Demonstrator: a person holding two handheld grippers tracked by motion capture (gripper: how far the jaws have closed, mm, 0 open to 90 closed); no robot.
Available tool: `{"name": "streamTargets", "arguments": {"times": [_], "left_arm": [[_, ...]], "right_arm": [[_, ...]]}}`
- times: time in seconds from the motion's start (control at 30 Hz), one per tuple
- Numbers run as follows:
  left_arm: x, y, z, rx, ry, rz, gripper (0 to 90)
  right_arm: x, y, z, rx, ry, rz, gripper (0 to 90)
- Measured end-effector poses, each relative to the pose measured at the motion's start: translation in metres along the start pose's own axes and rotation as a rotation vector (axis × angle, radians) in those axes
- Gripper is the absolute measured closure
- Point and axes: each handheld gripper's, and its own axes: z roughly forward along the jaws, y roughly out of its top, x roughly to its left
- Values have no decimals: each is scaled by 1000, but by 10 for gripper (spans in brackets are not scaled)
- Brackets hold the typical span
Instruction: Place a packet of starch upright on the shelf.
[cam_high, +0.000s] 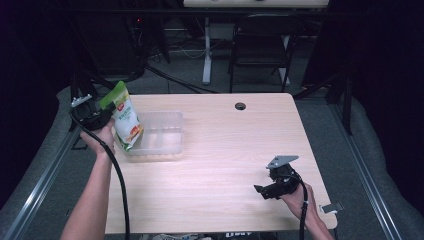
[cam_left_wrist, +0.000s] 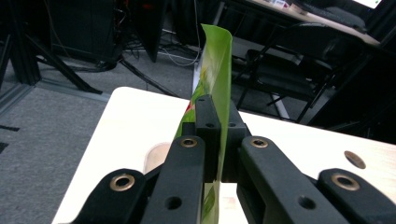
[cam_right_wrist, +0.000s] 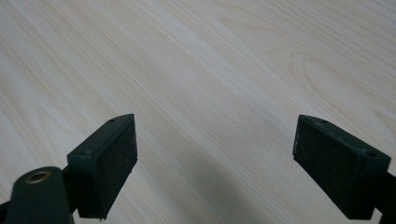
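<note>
Gleaming pale wooden table (cam_high: 220, 150), dim room

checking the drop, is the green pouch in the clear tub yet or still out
Out: the left hand-held gripper holds the green pouch over the clear tub's left edge.

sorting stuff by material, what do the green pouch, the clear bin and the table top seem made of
Green pouch: thin glossy plastic film, printed; it bends at the top edge. Clear bin: see-through plastic, seemingly rigid, table showing through. Table top: pale wood-grain surface, matt, possibly laminate rather than solid wood.
</note>
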Motion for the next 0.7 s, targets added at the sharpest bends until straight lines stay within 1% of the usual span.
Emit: {"name": "streamTargets", "arguments": {"times": [0.03,0.13,0.17,0.23,0.27,0.33,0.37,0.4,0.43,0.47,0.5,0.6,0.63,0.67,0.7], "left_arm": [[0,0,0,3,8,9,896],[1,-2,2,40,33,51,894],[1,-4,3,43,45,67,893],[3,-6,2,58,50,73,892],[4,-8,2,64,63,87,892],[5,-11,2,78,67,104,888],[7,-13,0,84,76,110,887],[8,-14,-1,96,76,114,884],[10,-16,-2,98,75,115,881],[11,-17,-3,105,74,124,877],[13,-18,-4,110,77,131,862],[17,-18,-6,141,72,145,784],[18,-18,-6,137,72,140,754],[19,-18,-6,149,73,143,734],[19,-19,-6,163,76,150,738]], "right_arm": [[0,0,0,1,1,-1,130],[1,0,1,1,3,4,131],[0,0,1,13,2,-3,131],[0,0,1,14,1,-4,131],[0,0,1,12,0,-2,131],[0,0,0,5,5,1,131],[0,0,0,3,4,3,131],[0,0,0,3,-1,3,131],[1,0,1,-1,6,6,130],[1,0,1,2,-1,5,131],[1,0,1,4,7,2,131],[0,1,0,14,3,-10,130],[1,1,1,12,0,-9,131],[1,1,1,13,-1,-8,131],[0,1,1,15,1,-9,131]]}}
